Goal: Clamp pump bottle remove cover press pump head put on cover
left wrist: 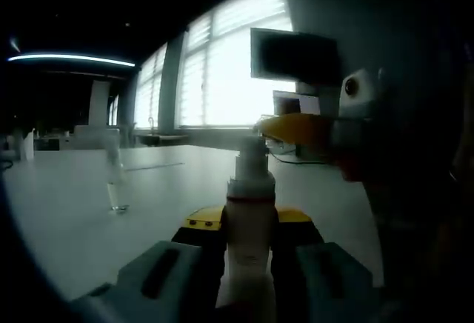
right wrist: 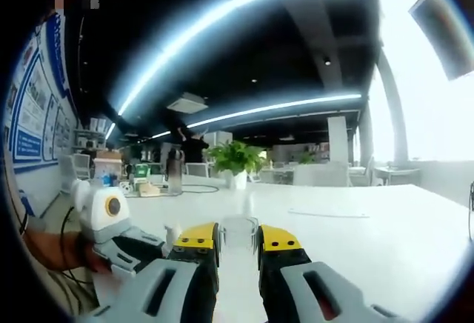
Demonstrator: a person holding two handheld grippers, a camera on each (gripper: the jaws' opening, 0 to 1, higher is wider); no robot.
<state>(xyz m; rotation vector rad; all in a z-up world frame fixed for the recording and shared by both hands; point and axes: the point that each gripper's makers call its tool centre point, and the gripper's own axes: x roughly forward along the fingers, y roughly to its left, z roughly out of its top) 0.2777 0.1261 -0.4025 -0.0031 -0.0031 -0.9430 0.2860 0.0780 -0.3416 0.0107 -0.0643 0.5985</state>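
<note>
The left tool (left wrist: 248, 252) is clenched on the pump bottle (left wrist: 249, 227), its yellow-tipped jaws pressing the bottle's sides from left and right. The bottle stands upright between them, a pale slim cylinder with a thin dark red band just under its shoulder and a bare pump head (left wrist: 254, 147) on top. No writing on it can be read in the dim light.

The right tool (right wrist: 238, 245) grasps the clear cover (right wrist: 239, 234), a small see-through cap held between its yellow jaw tips above the white surface (right wrist: 355, 241). In the left gripper view the right tool (left wrist: 311, 130) reaches in from the right, its yellow part level with the pump head; whether it touches the head cannot be told. In the right gripper view the left tool (right wrist: 122, 241) shows at the lower left.

One bottle and one cover can be counted. On the surface (left wrist: 67, 219) to the bottle's left, well apart from it, stands one clear slim object (left wrist: 115, 182), too blurred to identify.

Farther out are bright windows (left wrist: 222, 64) and a dark monitor (left wrist: 295, 55) in the left gripper view. The right gripper view shows a potted plant (right wrist: 235, 161) on the surface, a person (right wrist: 194, 145) standing far back, long ceiling light strips (right wrist: 244, 8), and blue wall posters (right wrist: 33, 108) whose text is too small to read.
</note>
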